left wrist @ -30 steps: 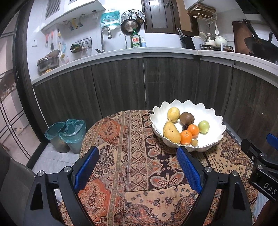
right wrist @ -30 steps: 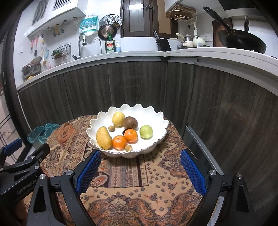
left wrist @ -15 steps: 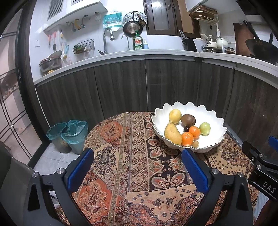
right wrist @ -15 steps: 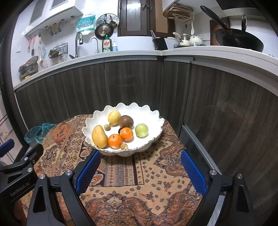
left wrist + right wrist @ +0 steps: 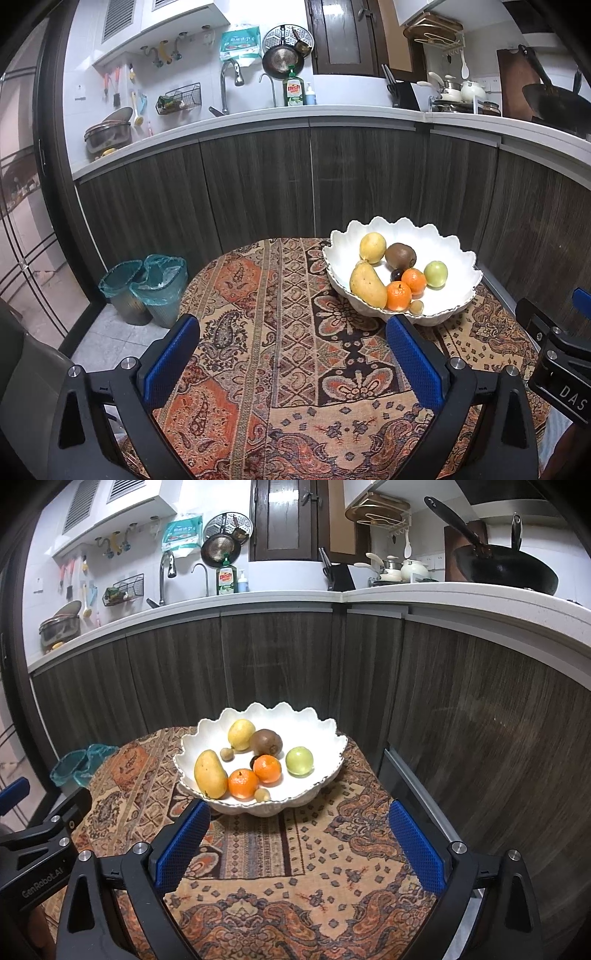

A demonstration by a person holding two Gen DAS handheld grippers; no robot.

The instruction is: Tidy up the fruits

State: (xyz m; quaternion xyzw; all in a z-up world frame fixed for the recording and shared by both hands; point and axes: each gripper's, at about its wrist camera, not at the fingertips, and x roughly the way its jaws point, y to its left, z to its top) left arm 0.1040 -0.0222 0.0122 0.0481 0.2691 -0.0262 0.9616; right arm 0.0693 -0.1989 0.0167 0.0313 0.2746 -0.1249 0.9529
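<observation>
Fruit bowl lies ahead of both grippers, nearer to the right one

The left gripper (image 5: 291, 363) stands wide and empty over the patterned orange-brown tablecloth (image 5: 258, 332); the white scalloped ceramic bowl (image 5: 325, 738) of fruit is ahead and to its right, while the right gripper (image 5: 299, 843), empty with jaws opening, faces it directly, the long yellow mango (image 5: 209, 773) pointing roughly away from it

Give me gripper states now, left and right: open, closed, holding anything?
Left gripper: open wide, nothing between its fingers, only tablecloth below.
Right gripper: open, still opening slightly, nothing between its fingers; fruit bowl sits ahead, untouched.
</observation>
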